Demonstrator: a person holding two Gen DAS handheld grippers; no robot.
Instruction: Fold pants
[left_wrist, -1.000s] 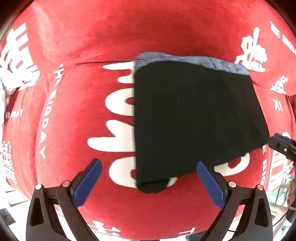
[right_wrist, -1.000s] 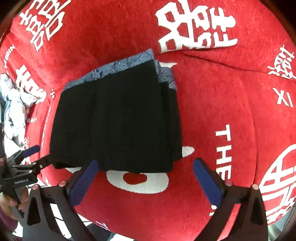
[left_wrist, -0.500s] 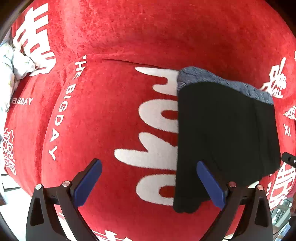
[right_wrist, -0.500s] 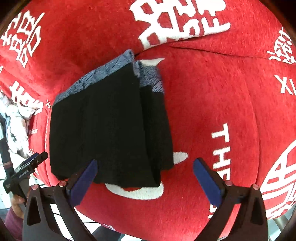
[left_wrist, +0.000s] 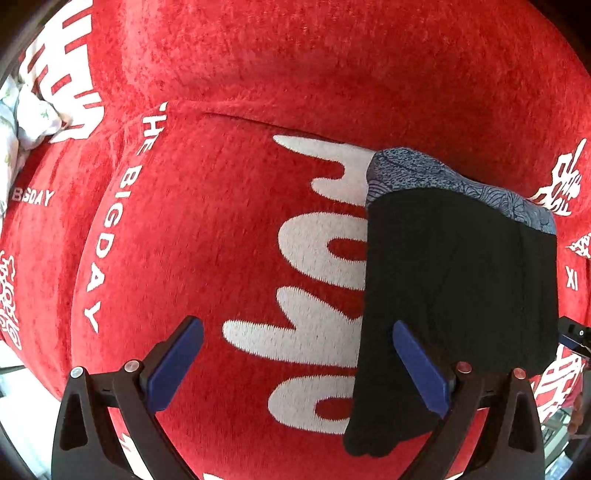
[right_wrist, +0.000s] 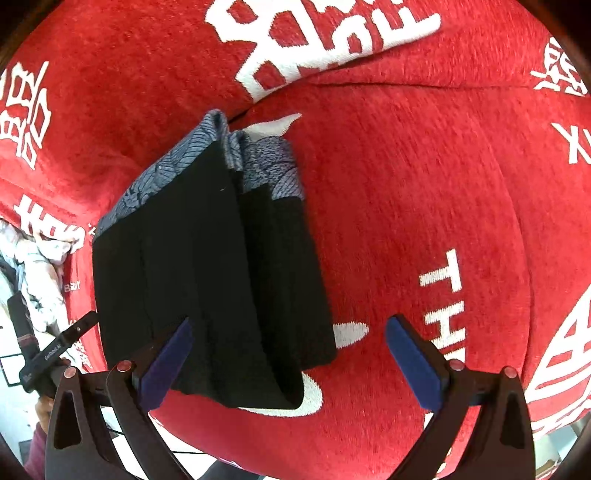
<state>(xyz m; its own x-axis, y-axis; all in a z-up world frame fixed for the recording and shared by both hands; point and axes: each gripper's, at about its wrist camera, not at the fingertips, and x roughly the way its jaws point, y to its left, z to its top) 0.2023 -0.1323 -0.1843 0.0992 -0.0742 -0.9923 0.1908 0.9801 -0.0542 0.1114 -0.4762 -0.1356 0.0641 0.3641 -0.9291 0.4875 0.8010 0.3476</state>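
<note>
The black pants (left_wrist: 458, 295) lie folded into a compact stack on the red sofa seat (left_wrist: 207, 258), with a blue-grey patterned band along their far edge. In the right wrist view the pants (right_wrist: 207, 266) show stepped folded layers. My left gripper (left_wrist: 299, 365) is open and empty, above the seat just left of the stack, its right finger over the stack's near edge. My right gripper (right_wrist: 288, 362) is open and empty, its left finger over the stack's near right part.
The red sofa cover (right_wrist: 424, 192) carries white lettering and characters. Crumpled white patterned cloth (left_wrist: 26, 114) lies at the sofa's far left and also shows in the right wrist view (right_wrist: 40, 280). The other gripper's tip (right_wrist: 55, 350) shows at the left edge.
Both grippers have stayed open. The left gripper has shifted left, so the stack slid to the right of its view. The right gripper has drifted right of the stack.
</note>
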